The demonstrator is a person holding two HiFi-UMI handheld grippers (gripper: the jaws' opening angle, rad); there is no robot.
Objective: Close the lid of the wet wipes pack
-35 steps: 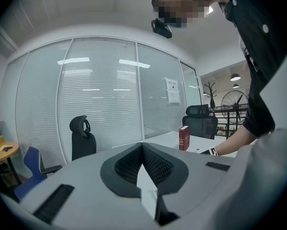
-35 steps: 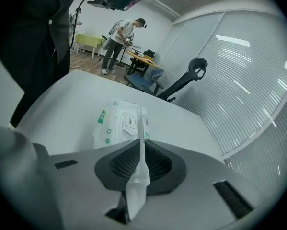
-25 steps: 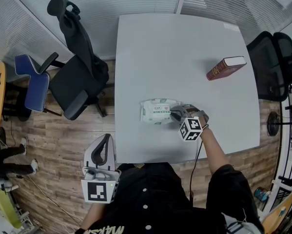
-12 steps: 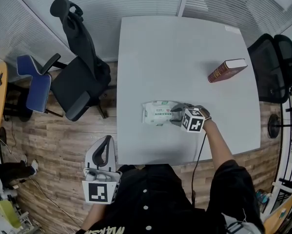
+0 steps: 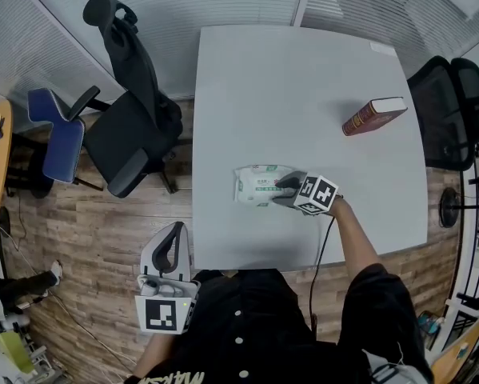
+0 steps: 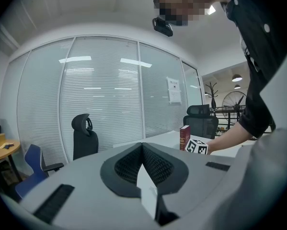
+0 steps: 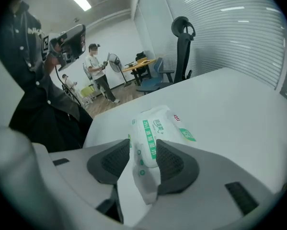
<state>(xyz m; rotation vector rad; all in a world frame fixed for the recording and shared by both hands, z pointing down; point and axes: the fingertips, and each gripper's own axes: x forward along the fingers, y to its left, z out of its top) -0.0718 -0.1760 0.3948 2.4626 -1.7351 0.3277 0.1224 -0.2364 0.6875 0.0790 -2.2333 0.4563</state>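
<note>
We judge the wet wipes pack (image 5: 259,184), mid-frame, closed, barring a firming press. Right gripper (image 5: 283,190) jaws, just narrowing, stand apart astride its end; left gripper (image 6: 142,147) pressed together, empty.

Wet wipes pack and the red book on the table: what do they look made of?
Wet wipes pack: soft plastic film, slightly glossy, judging by its creased, crimped end and the white-and-green print. Book: probably a hardback, with a stiff dark red cover and pale paper page edges.
</note>
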